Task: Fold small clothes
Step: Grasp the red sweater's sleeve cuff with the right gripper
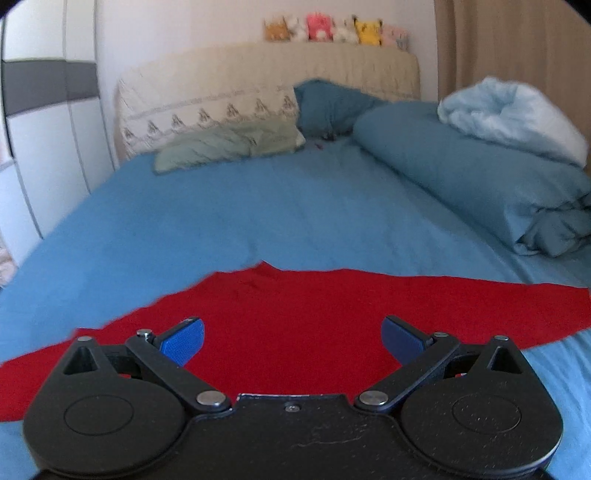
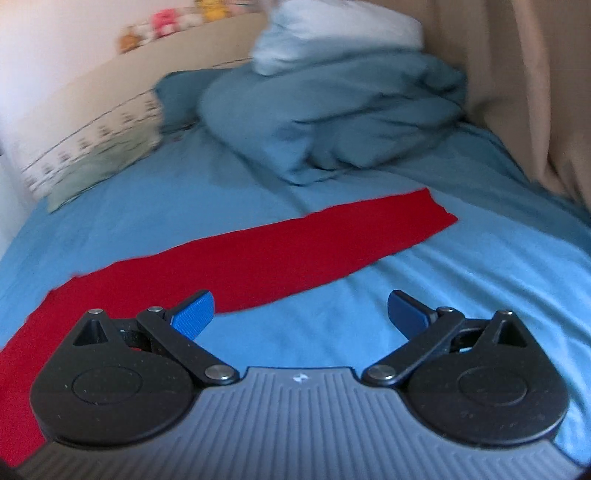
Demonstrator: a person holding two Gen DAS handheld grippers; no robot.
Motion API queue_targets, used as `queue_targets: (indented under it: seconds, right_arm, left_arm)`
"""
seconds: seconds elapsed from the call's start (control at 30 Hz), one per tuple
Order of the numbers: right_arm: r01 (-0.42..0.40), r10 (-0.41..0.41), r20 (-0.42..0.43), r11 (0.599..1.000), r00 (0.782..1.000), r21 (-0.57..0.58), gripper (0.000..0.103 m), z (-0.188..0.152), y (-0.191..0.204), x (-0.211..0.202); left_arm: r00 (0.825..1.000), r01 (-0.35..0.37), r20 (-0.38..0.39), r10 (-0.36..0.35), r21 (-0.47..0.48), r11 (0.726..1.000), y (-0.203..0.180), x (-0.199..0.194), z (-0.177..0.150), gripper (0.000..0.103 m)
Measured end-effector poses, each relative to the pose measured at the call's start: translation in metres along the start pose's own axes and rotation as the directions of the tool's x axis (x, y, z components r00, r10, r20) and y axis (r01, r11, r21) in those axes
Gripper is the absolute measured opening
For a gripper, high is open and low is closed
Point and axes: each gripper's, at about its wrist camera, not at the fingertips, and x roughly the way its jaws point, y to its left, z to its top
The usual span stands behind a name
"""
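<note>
Red cloth laid flat on a bed, both claws empty.
The left claw is spread wide directly above the cloth; the right claw, also spread, hangs over bare sheet, the cloth ahead and to its left.

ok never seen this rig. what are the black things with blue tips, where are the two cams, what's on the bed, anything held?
No robot arm: a person carries a handheld two-finger gripper in each hand, each with a fisheye camera looking along its fingers. One picture is from the left gripper, the other from the right gripper. The blue tips are finger pads. Both sets of jaws stand wide open and hold nothing. A red garment lies spread flat on the blue bed sheet. Further back lie a bundled blue duvet, pillows and plush toys.
</note>
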Motion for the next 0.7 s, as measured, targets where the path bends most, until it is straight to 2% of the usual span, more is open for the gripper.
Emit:
queue_targets:
  seconds: [0.13, 0.27, 0.4, 0.43, 0.53, 0.6, 0.7]
  right_arm:
    - [0.055, -0.054, -0.013, 0.994, 0.998, 0.093, 0.103, 0.006, -0.027, 0.057]
    - [0.112, -0.103, -0.065, 0.98, 0.993, 0.165, 0.103, 0.015, -0.056, 0.108]
    - [0.162, -0.145, -0.089, 0.959, 0.985, 0.235, 0.085, 0.02, -0.078, 0.141]
    - [0.163, -0.147, -0.083, 0.955, 0.986, 0.247, 0.083, 0.022, -0.082, 0.146]
    - [0.182, -0.167, -0.081, 0.95, 0.983, 0.255, 0.069, 0.031, -0.086, 0.157]
    - [0.205, -0.187, -0.094, 0.944, 0.978, 0.259, 0.046, 0.037, -0.088, 0.163]
    - [0.227, -0.202, -0.117, 0.937, 0.972, 0.265, 0.027, 0.043, -0.088, 0.167]
  left_arm:
    - [0.997, 0.011, -0.082, -0.012, -0.014, 1.0, -0.023, 0.073, 0.006, 0.103]
    - [0.98, 0.022, -0.199, -0.022, -0.003, 1.0, -0.046, 0.134, 0.006, 0.103]
    - [0.951, 0.019, -0.307, -0.013, 0.015, 1.0, -0.064, 0.182, -0.001, 0.103]
    - [0.945, 0.016, -0.326, -0.012, 0.011, 1.0, -0.066, 0.19, -0.002, 0.103]
    - [0.936, 0.0, -0.351, -0.012, -0.034, 0.999, -0.065, 0.205, -0.005, 0.103]
    - [0.932, -0.004, -0.361, -0.017, -0.056, 0.998, -0.062, 0.211, -0.002, 0.103]
    - [0.918, 0.005, -0.396, -0.027, -0.056, 0.998, -0.06, 0.217, 0.002, 0.103]
